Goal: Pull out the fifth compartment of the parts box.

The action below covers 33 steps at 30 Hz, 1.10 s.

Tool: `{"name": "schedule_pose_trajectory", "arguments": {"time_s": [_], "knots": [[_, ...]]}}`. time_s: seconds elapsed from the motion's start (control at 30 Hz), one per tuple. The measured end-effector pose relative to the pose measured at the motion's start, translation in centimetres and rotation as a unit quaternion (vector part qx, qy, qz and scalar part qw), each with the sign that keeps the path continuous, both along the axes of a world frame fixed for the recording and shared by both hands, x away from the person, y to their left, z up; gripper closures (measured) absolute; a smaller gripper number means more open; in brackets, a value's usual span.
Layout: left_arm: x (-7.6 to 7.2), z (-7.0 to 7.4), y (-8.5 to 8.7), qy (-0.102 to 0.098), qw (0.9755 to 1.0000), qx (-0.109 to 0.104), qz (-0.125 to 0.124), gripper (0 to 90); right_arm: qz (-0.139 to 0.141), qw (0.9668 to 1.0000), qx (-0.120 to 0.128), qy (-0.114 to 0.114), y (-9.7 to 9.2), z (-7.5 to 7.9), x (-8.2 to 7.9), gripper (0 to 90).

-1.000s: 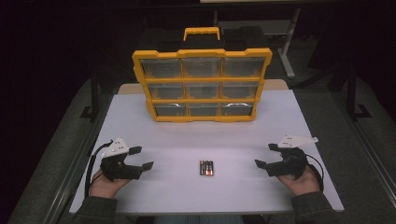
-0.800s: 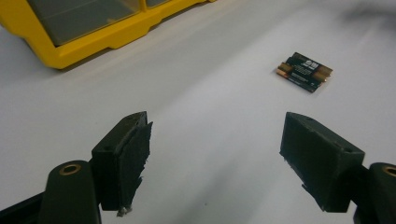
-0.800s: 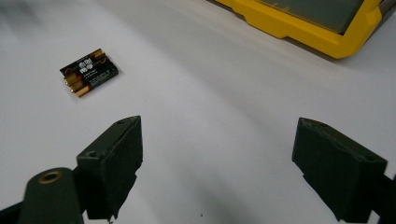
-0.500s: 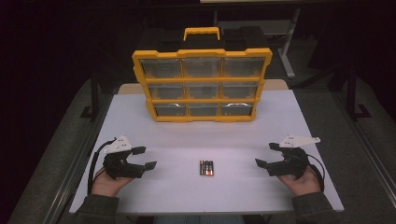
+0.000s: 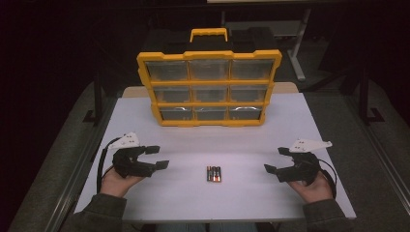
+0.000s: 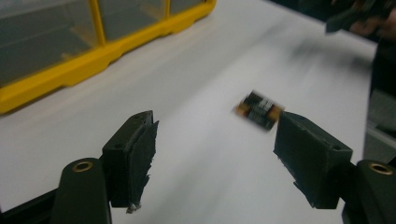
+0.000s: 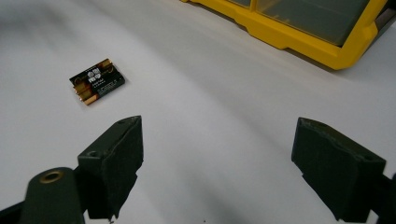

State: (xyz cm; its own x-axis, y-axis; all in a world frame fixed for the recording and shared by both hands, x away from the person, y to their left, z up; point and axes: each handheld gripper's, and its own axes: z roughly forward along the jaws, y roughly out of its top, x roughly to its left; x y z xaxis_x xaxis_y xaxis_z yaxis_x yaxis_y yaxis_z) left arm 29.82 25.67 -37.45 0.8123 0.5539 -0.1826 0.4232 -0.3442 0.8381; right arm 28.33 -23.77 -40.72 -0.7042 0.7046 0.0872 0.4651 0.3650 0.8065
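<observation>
The pack of batteries [image 5: 213, 173] lies flat on the white table [image 5: 290, 121], near edge, midway between both hands. The left gripper [image 5: 155, 157], jaws spread with nothing between them, has just been narrowing a little. The right gripper [image 5: 276, 160] rests spread wide. The yellow organizer case [image 5: 209, 89] stands upright at the far side.

- the table [image 5: 145, 121] bears everything
- the drawer organizer [image 5: 209, 87] stands upright at the far middle of the table, its drawer fronts facing the person
- the batteries [image 5: 213, 173] lie side by side near the front edge, before the organizer
- the left gripper [image 5: 157, 157] is left of the batteries, well apart
- the right gripper [image 5: 275, 160] is right of them, well apart
</observation>
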Motion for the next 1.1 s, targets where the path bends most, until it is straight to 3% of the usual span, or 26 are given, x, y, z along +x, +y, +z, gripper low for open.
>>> {"name": "schedule_pose_trajectory", "arguments": {"time_s": [0.07, 0.13, 0.17, 0.23, 0.27, 0.43, 0.6, 0.8, 0.97, 1.1], "knots": [[0.7, 0.3, -0.4, 0.015, 0.9994, -0.03, -0.001, 30.2, 0.001, 1.0, 0.001, -0.001, 0.0, 0.0, 0.0, 15.8], [1.3, 0.7, -0.6, 0.033, 0.997, -0.069, 0.0, 32.7, 0.002, 1.0, 0.001, 0.001, 0.1, 0.0, 0.0, 16.2], [1.6, 0.9, -0.8, 0.035, 0.9967, -0.073, 0.003, 36.3, 0.005, 1.0, -0.006, 0.004, 0.2, -0.1, 0.0, 16.7], [2.1, 1.3, -1.3, 0.032, 0.998, -0.053, 0.011, 36.3, 0.005, 0.9999, -0.009, 0.004, 0.3, -0.1, 0.0, 16.7], [2.4, 1.2, -1.7, 0.035, 0.9979, -0.053, 0.013, 36.3, 0.006, 0.9999, -0.012, 0.003, 0.3, -0.1, 0.0, 16.8], [4.0, 1.2, -3.2, 0.053, 0.9964, -0.065, 0.016, 36.0, 0.007, 0.9999, -0.009, 0.004, 0.3, -0.1, 0.0, 17.1], [5.9, 1.7, -4.8, 0.071, 0.9935, -0.08, 0.037, 37.5, 0.004, 0.9998, -0.018, 0.006, 0.3, -0.1, 0.1, 17.3], [8.3, 2.4, -6.8, 0.088, 0.9864, -0.123, 0.065, 39.1, 0.006, 0.9998, -0.017, 0.011, 0.4, -0.2, 0.1, 17.6], [9.9, 3.1, -8.2, 0.084, 0.9816, -0.15, 0.083, 42.3, 0.005, 0.9998, -0.013, 0.014, 0.2, -0.4, 0.4, 17.7], [10.8, 3.4, -9.2, 0.078, 0.9751, -0.176, 0.11, 45.2, 0.005, 0.9998, -0.012, 0.015, 0.2, -0.5, 0.3, 17.7]]}}
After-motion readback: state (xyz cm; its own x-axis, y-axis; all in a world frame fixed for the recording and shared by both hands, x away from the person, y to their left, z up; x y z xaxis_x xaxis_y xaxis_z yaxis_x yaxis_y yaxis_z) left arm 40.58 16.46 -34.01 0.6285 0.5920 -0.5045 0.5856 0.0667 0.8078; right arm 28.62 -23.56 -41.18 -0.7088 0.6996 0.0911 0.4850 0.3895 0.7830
